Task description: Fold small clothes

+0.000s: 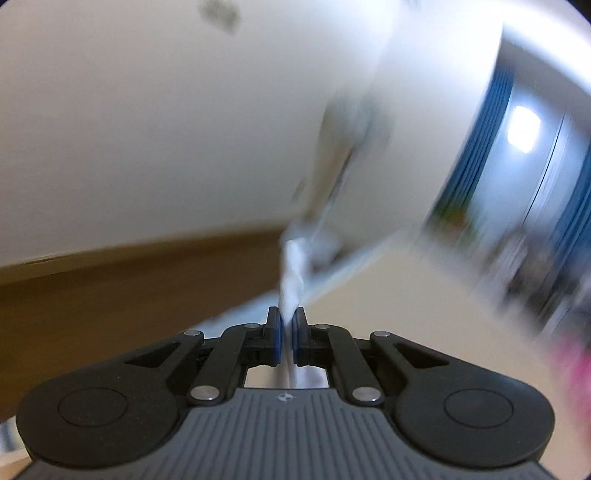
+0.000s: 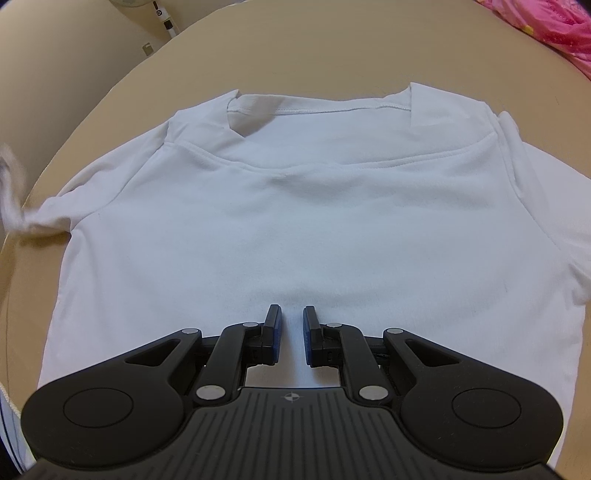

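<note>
A white T-shirt (image 2: 295, 206) lies flat on the beige table (image 2: 332, 48), neckline away from me. Its left sleeve (image 2: 40, 218) is pulled up and out to the left edge of the right wrist view. My left gripper (image 1: 288, 321) is shut on a bunched piece of that white cloth (image 1: 291, 273) and holds it up in the air; this view is blurred by motion. My right gripper (image 2: 291, 325) hovers low over the shirt's lower middle, jaws slightly apart and holding nothing.
A pink patterned cloth (image 2: 546, 26) lies at the table's far right corner. A white fan stand (image 2: 166, 22) is beyond the far left edge. The left wrist view shows a pale wall (image 1: 147, 129), a brown strip (image 1: 110, 288) and blue curtains (image 1: 476, 147).
</note>
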A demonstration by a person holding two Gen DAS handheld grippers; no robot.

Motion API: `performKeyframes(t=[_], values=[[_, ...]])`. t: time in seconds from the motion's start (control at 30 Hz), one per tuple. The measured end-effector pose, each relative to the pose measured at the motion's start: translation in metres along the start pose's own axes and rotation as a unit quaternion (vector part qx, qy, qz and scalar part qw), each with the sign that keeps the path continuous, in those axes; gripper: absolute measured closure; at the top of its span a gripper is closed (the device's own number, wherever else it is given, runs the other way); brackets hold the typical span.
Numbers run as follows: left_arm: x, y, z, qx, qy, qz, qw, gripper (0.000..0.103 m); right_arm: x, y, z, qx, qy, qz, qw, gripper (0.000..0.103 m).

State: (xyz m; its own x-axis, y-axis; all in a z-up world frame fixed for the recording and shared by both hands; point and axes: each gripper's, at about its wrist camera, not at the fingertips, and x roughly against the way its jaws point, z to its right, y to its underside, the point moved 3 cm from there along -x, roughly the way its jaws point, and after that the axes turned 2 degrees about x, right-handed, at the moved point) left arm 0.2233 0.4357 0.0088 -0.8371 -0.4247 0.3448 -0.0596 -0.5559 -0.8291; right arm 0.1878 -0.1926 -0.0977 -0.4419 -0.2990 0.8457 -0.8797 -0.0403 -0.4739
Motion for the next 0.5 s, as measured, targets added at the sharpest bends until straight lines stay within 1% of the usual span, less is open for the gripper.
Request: performKeyframes(t=[0.03, 0.07, 0.1, 0.13, 0.2, 0.23, 0.27, 0.3, 0.33, 0.37, 0.4, 0.43, 0.47, 0.5], values=[[0.016, -0.011, -0.009, 0.030, 0.017, 0.028, 0.9990, 0.097, 0.000, 0.000, -0.001, 0.000, 0.001, 0.000, 1.000, 0.090], [0.026, -0.017, -0.019, 0.051, 0.026, 0.037, 0.9977, 0.097, 0.000, 0.000, -0.001, 0.001, 0.002, 0.000, 1.000, 0.090], [0.030, -0.019, -0.028, 0.061, 0.024, 0.035, 0.9972, 0.097, 0.000, 0.000, -0.001, 0.002, 0.003, 0.001, 1.000, 0.090], [0.031, -0.017, -0.039, 0.061, 0.012, 0.027, 0.9977, 0.097, 0.000, 0.000, -0.002, 0.003, 0.004, 0.001, 1.000, 0.090], [0.022, -0.006, -0.060, 0.062, -0.016, -0.005, 0.9979, 0.097, 0.001, 0.001, -0.003, 0.005, 0.006, 0.002, 1.000, 0.090], [0.011, 0.003, -0.077, 0.071, -0.045, -0.032, 0.9959, 0.096, 0.001, 0.001, -0.003, 0.006, 0.007, 0.003, 1.000, 0.090], [0.003, 0.011, -0.095, 0.089, -0.067, -0.055, 0.9922, 0.095, 0.001, 0.002, -0.003, 0.007, 0.007, 0.003, 1.000, 0.090], [-0.005, 0.018, -0.116, 0.118, -0.091, -0.082, 0.9854, 0.092, 0.001, 0.002, -0.003, 0.008, 0.008, 0.004, 1.000, 0.090], [-0.013, 0.027, -0.141, 0.155, -0.131, -0.118, 0.9720, 0.091, 0.001, 0.002, -0.004, 0.008, 0.008, 0.004, 1.000, 0.090], [-0.018, 0.035, -0.163, 0.192, -0.168, -0.150, 0.9553, 0.091, 0.001, 0.002, -0.004, 0.008, 0.009, 0.004, 1.000, 0.090], [-0.017, 0.043, -0.183, 0.241, -0.188, -0.170, 0.9369, 0.091, 0.000, 0.001, -0.004, 0.008, 0.009, 0.004, 1.000, 0.090], [-0.013, 0.050, -0.201, 0.301, -0.185, -0.181, 0.9178, 0.091, 0.000, 0.001, -0.005, 0.007, 0.010, 0.003, 1.000, 0.090], [-0.011, 0.052, -0.209, 0.334, -0.176, -0.185, 0.9074, 0.090, 0.000, 0.000, -0.005, 0.008, 0.011, 0.004, 1.000, 0.090], [-0.009, 0.052, -0.212, 0.348, -0.167, -0.186, 0.9037, 0.088, -0.001, 0.000, -0.006, 0.009, 0.011, 0.004, 1.000, 0.090]])
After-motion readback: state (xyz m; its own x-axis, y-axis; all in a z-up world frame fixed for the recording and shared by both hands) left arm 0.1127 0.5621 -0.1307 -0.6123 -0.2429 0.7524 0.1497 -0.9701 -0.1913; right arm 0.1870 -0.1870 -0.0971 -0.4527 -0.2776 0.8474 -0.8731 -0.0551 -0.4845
